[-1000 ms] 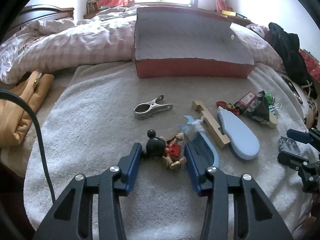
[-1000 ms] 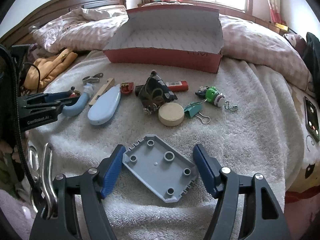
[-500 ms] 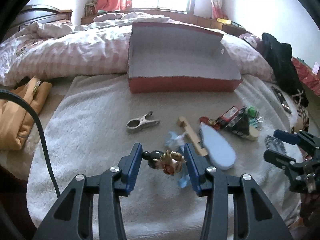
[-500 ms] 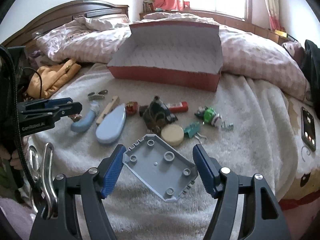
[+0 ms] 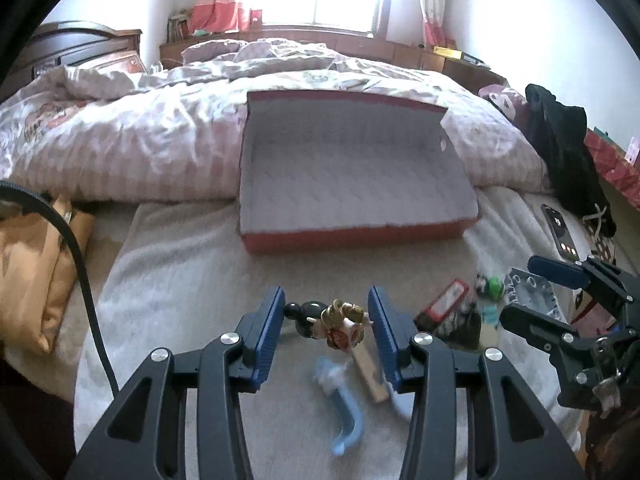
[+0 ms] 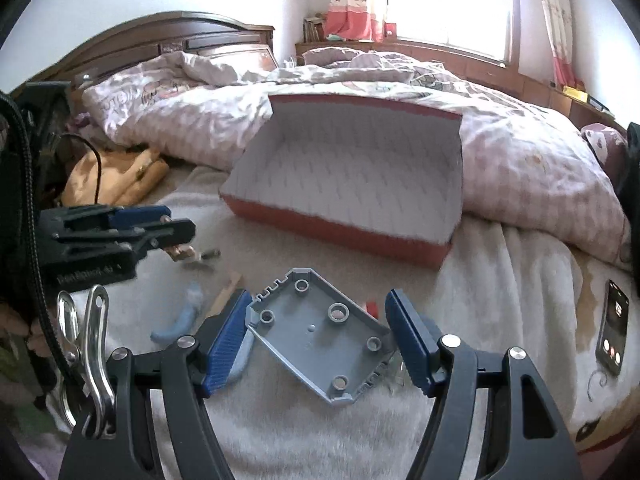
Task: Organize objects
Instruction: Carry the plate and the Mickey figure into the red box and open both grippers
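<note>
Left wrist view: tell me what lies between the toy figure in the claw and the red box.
Only bare cream blanket; nothing sits between the toy figure and the red box.

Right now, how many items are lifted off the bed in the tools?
2. The mouse figurine is clamped in the left tool; the grey plastic plate is clamped in the right tool. The other items lie on the blanket; some are blurred or hidden.

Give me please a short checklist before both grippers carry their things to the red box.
1. Left gripper shut on the mouse figure: ok.
2. Right gripper shut on the grey plastic plate: ok.
3. Both things lifted clear of the blanket: ok.
4. Red box open, floor bare: ok.
5. Grip firm enough for the carry: cannot tell.
</note>
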`<control>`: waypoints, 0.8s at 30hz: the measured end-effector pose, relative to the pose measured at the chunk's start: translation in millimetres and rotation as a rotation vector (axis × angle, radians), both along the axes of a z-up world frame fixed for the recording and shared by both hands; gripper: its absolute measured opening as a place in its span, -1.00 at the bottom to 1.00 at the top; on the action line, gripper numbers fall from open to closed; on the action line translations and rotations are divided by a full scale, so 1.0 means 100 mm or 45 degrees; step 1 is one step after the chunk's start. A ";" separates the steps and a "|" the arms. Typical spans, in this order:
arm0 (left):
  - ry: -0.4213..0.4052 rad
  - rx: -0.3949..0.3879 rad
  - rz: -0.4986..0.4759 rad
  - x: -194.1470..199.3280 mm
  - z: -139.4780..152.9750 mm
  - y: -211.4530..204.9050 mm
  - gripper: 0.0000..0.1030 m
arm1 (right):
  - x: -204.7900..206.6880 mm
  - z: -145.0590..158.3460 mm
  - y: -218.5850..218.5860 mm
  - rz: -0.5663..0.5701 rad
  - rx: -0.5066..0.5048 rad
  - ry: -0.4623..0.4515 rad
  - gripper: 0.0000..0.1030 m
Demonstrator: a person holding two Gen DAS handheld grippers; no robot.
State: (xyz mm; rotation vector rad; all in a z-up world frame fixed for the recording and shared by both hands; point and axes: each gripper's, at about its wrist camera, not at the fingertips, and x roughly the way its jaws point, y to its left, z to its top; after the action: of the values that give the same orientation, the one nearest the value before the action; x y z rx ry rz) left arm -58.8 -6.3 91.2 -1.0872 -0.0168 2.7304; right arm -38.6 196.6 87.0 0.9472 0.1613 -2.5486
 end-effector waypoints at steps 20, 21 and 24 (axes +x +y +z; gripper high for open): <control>0.033 0.028 -0.007 -0.85 0.30 0.16 -0.16 | -0.80 0.23 -0.05 -0.037 -0.106 0.006 0.37; 0.031 0.030 -0.005 -0.88 0.29 0.16 -0.16 | -0.85 0.22 -0.05 -0.034 -0.109 0.002 0.37; 0.013 0.037 0.002 -1.01 0.25 0.18 -0.16 | -0.96 0.19 -0.07 -0.025 -0.090 0.015 0.37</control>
State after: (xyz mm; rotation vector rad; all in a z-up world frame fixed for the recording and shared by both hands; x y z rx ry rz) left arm -159.7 11.2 116.0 -1.0657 -0.0559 2.7281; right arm -134.9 190.0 105.5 0.9114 0.0647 -2.5600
